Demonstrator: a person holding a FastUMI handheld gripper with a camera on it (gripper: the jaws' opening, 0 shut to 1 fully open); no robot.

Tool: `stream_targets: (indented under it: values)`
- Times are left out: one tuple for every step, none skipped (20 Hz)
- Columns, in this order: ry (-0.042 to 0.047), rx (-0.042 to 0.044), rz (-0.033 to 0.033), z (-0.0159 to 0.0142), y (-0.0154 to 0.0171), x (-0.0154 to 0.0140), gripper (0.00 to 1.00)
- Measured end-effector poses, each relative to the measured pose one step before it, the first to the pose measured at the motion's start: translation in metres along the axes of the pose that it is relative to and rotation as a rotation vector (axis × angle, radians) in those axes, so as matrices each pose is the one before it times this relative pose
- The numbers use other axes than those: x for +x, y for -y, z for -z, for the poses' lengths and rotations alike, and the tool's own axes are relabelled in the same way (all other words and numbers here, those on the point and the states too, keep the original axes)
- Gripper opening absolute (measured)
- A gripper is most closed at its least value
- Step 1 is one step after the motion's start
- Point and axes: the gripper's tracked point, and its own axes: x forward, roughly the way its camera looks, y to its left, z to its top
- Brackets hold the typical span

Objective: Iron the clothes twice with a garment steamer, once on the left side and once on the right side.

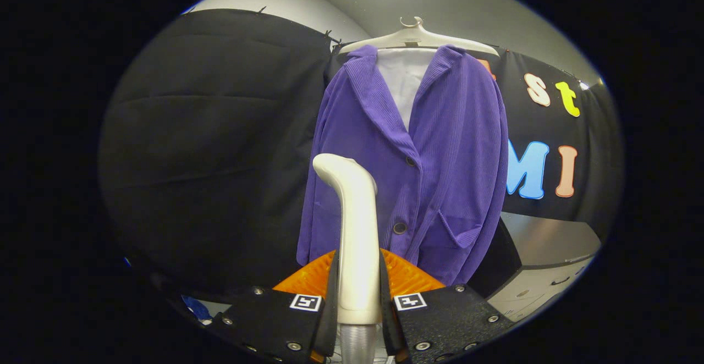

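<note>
At lower centre, the hand-held gripper (357, 298) pinches the white garment steamer (356, 226) between both fingers, upright before the purple jacket (440, 155) on its hanger (418, 37).

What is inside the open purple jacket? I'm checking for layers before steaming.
Inside the purple corduroy jacket, a pale lining or garment shows at the neck. Lower down, the buttoned front covers it. The gripper is shut on the white steamer handle.
</note>
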Motion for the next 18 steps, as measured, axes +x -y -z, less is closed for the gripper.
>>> stream_targets:
  values:
    - [-0.00624, 0.00411, 0.0042, 0.00801, 0.00016, -0.00004, 0.33]
    - [-0.0164, -0.00345, 0.00114, 0.00957, 0.00099, 0.00071, 0.34]
    - [-0.0133, 0.00104, -0.00038, 0.00771, 0.00087, 0.00138, 0.34]
    - [-0.01587, 0.00219, -0.00045, 0.00889, -0.00074, 0.00093, 0.34]
    - [-0.01446, 0.0027, 0.00056, 0.00682, 0.00106, -0.00004, 0.34]
    - [-0.008, 0.00292, 0.00006, 0.00583, 0.00087, -0.0004, 0.33]
    - [-0.00957, 0.00055, -0.00076, 0.00463, -0.00008, -0.00043, 0.34]
    - [-0.00716, -0.00263, -0.00029, 0.00509, -0.00001, 0.00018, 0.34]
    - [-0.00544, -0.00405, -0.00079, 0.00481, 0.00012, -0.00083, 0.34]
    - [-0.01056, -0.00817, -0.00252, 0.00571, -0.00072, 0.00156, 0.34]
    - [-0.0105, -0.00489, -0.00389, 0.00597, -0.00143, 0.00074, 0.34]
    - [-0.01066, -0.00135, -0.00335, 0.0078, -0.00185, -0.00052, 0.34]
    - [-0.01524, 0.00041, -0.00241, 0.00785, -0.00162, -0.00035, 0.34]
    - [-0.01186, 0.00046, -0.00152, 0.00712, -0.00149, -0.00074, 0.34]
    - [-0.01274, 0.00064, -0.00084, 0.00618, -0.00181, -0.00059, 0.34]
    - [-0.01386, -0.00069, -0.00098, 0.00814, -0.00169, 0.0007, 0.34]
    - [-0.00977, 0.00088, 0.00032, 0.00549, 0.00028, -0.00027, 0.34]
    - [-0.01198, 0.00063, 0.00121, 0.00551, -0.00083, 0.00049, 0.34]
